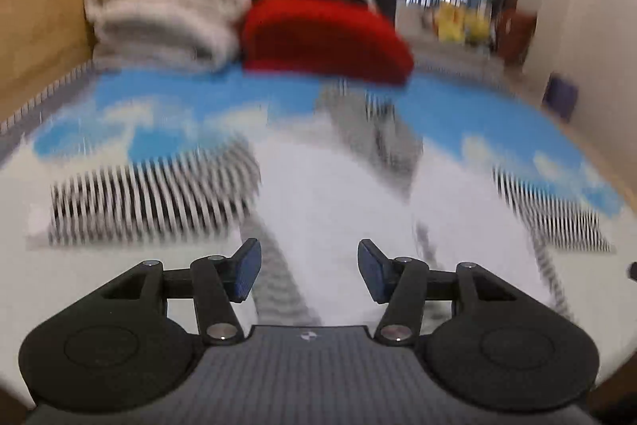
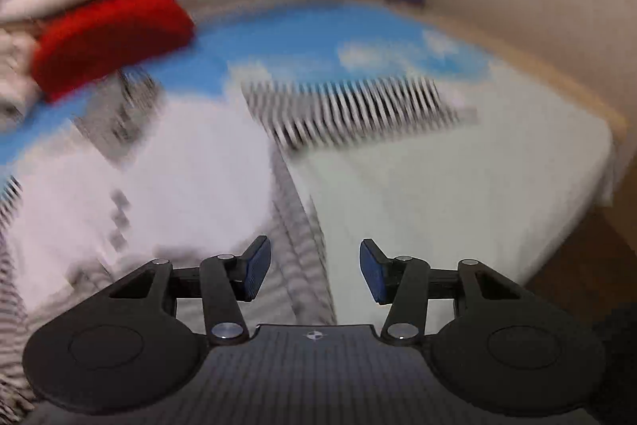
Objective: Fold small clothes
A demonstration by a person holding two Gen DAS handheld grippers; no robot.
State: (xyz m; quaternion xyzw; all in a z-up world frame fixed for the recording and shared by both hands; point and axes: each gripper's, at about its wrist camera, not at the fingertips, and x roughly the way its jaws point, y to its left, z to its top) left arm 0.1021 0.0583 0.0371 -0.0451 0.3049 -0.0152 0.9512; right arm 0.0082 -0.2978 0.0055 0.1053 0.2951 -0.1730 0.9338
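A white garment with black-and-white striped sleeves (image 1: 330,194) lies spread flat on the bed, blurred by motion. Its striped sleeve (image 1: 155,198) points left in the left wrist view, and the other striped sleeve (image 2: 358,110) points right in the right wrist view. The white body (image 2: 191,170) fills the middle of the right wrist view. My left gripper (image 1: 308,275) hangs above the garment's lower part, open, with nothing between its blue pads. Over the garment's striped side edge, my right gripper (image 2: 315,275) is likewise open and holds nothing.
The bed (image 1: 167,98) has a blue cover with white clouds. At its far end lie a folded red cloth (image 1: 322,34) and a stack of folded beige cloths (image 1: 163,10). A wooden headboard (image 1: 36,26) stands left. The bed's right edge (image 2: 589,162) drops to a wooden floor.
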